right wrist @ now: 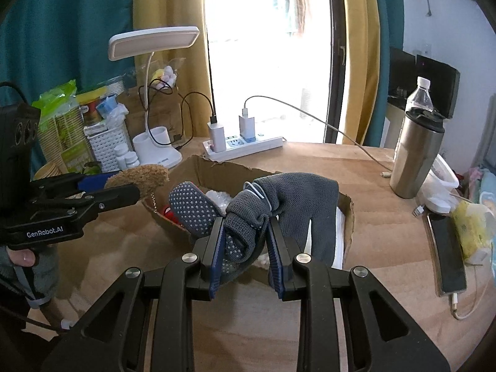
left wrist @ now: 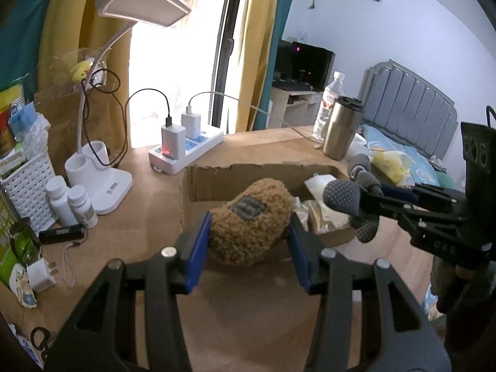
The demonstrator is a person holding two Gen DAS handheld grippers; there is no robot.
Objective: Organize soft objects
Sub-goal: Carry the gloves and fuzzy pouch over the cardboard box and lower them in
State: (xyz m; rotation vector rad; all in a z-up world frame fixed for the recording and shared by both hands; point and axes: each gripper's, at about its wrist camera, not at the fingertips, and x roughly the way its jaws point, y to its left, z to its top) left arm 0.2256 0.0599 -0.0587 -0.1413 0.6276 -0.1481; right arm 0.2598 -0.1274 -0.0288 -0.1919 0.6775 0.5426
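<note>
My left gripper (left wrist: 249, 231) is shut on a brown fuzzy plush pouch (left wrist: 248, 220) with a dark label, held above the near left corner of an open cardboard box (left wrist: 235, 167). The pouch also shows in the right wrist view (right wrist: 139, 178). My right gripper (right wrist: 246, 232) is shut on a bundle of grey socks (right wrist: 279, 204) with white grip dots, held over the same box (right wrist: 348, 217). In the left wrist view the socks (left wrist: 344, 197) hang over the box's right side. White and red items lie inside the box.
On the wooden table stand a white desk lamp (left wrist: 102, 179), a power strip (left wrist: 186, 148) with chargers, white bottles (left wrist: 74, 204), a white basket (left wrist: 28, 186), a steel tumbler (right wrist: 415, 155), a water bottle (right wrist: 420, 93) and a phone (right wrist: 449, 257). A bed (left wrist: 409, 99) is behind right.
</note>
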